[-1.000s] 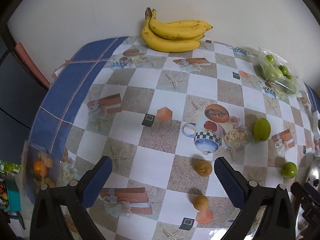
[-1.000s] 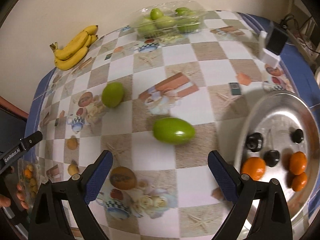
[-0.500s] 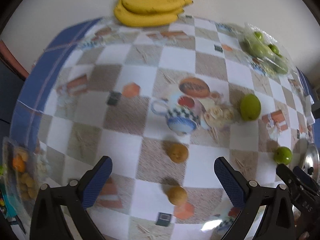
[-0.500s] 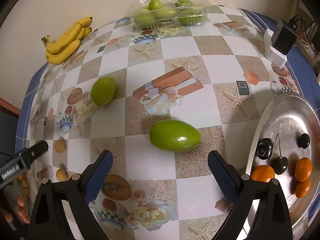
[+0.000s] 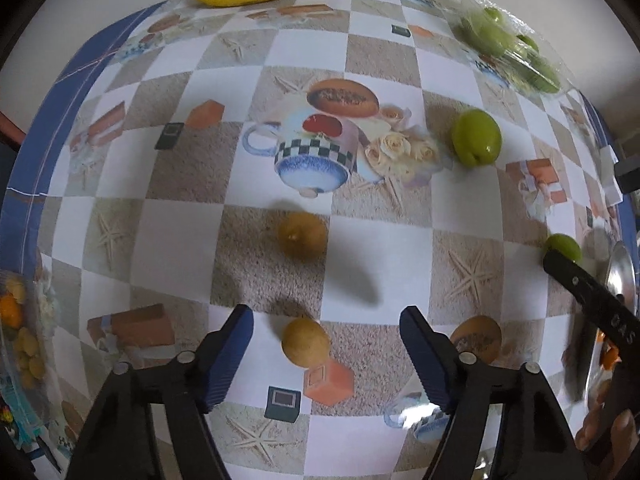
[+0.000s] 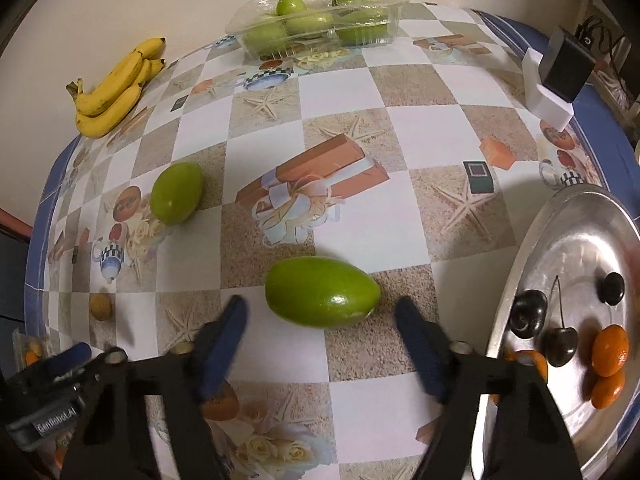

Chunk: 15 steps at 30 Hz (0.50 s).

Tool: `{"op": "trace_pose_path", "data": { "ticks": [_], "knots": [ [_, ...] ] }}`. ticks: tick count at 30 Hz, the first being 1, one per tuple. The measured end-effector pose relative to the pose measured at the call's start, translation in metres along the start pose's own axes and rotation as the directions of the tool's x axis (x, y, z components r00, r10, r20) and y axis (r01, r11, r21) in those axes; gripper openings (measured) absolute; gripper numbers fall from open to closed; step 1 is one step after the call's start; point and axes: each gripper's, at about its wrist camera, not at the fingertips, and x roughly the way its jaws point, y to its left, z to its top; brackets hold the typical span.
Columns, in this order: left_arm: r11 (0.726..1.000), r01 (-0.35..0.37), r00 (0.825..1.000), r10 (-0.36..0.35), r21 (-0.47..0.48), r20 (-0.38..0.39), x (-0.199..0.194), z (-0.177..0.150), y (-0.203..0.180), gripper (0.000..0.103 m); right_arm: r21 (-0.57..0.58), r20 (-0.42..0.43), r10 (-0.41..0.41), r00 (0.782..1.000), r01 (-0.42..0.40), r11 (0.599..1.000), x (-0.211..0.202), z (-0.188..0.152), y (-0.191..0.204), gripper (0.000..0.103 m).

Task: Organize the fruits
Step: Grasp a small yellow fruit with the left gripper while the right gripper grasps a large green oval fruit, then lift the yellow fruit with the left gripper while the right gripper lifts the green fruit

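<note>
My left gripper (image 5: 326,326) is open, its jaws either side of a small tan round fruit (image 5: 305,341) on the tablecloth. A second tan fruit (image 5: 302,237) lies just beyond. My right gripper (image 6: 320,316) is open, its jaws flanking a large green oval fruit (image 6: 322,297). Another green fruit (image 6: 176,193) lies further left; it also shows in the left wrist view (image 5: 476,137). A silver plate (image 6: 532,248) at the right holds dark cherries (image 6: 529,313) and small oranges (image 6: 609,345).
A bunch of bananas (image 6: 116,90) lies at the back left by the wall. A clear plastic box of green fruits (image 6: 318,20) stands at the back. A black and white charger (image 6: 556,76) sits at the right edge. A plastic tray of small fruits (image 5: 20,332) hangs at the table's left edge.
Both grippers have come down and forward. The left one now straddles the near tan fruit and its jaws have narrowed. The right one has closed in on the green oval fruit.
</note>
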Motion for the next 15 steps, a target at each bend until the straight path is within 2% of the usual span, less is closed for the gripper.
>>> {"op": "trace_pose_path", "data": {
  "ticks": [4, 5, 9, 14, 15],
  "knots": [
    [1.0, 0.007, 1.0, -0.007, -0.013, -0.014, 0.002, -0.005, 0.004, 0.067, 0.001, -0.004, -0.004, 1.0, 0.004, 1.0, 0.002, -0.001, 0.001, 0.059],
    [1.0, 0.007, 1.0, -0.008, -0.015, -0.017, 0.003, -0.006, 0.005, 0.066, 0.003, -0.001, -0.005, 1.0, 0.005, 1.0, 0.002, -0.001, 0.0, 0.059],
    [1.0, 0.012, 0.999, -0.013, -0.025, -0.031, 0.006, -0.011, 0.008, 0.045, 0.005, 0.001, -0.003, 1.0, 0.003, 1.0, 0.001, -0.002, 0.0, 0.059],
    [0.999, 0.021, 0.999, -0.022, -0.027, -0.027, 0.006, -0.016, 0.007, 0.028, 0.014, -0.001, 0.008, 1.0, -0.008, 1.0, 0.001, -0.002, -0.001, 0.059],
    [0.999, 0.022, 0.999, -0.023, -0.036, -0.026, 0.006, -0.016, 0.008, 0.027, 0.014, -0.001, 0.008, 1.0, -0.008, 1.0, 0.001, -0.002, -0.001, 0.059]
  ]
}}
